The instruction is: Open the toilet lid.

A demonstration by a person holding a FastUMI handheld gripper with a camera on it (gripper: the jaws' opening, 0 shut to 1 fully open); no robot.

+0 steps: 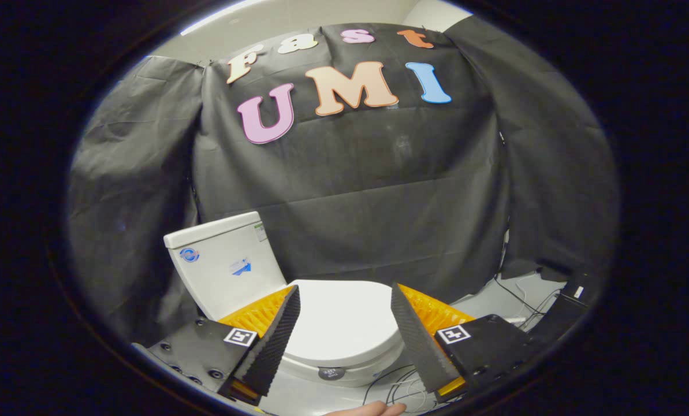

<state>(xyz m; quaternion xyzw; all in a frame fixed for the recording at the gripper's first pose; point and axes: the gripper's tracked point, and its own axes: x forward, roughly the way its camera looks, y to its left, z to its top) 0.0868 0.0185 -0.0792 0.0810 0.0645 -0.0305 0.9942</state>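
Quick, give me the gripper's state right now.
Gripper: open, holding nothing; its fingers are spread apart, and the closed toilet lid shows between them, untouched.

Fisheye cam rides the hand-held gripper (344, 309), looking forward and slightly down over its spread fingers, pretty close to the closed toilet lid (341, 323).

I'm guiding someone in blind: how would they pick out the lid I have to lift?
Find the white tank against the black cloth wall. The toilet lid lies shut just in front of it, framed by the open claw. It is the flat, rounded white slab, unlike the boxy tank.
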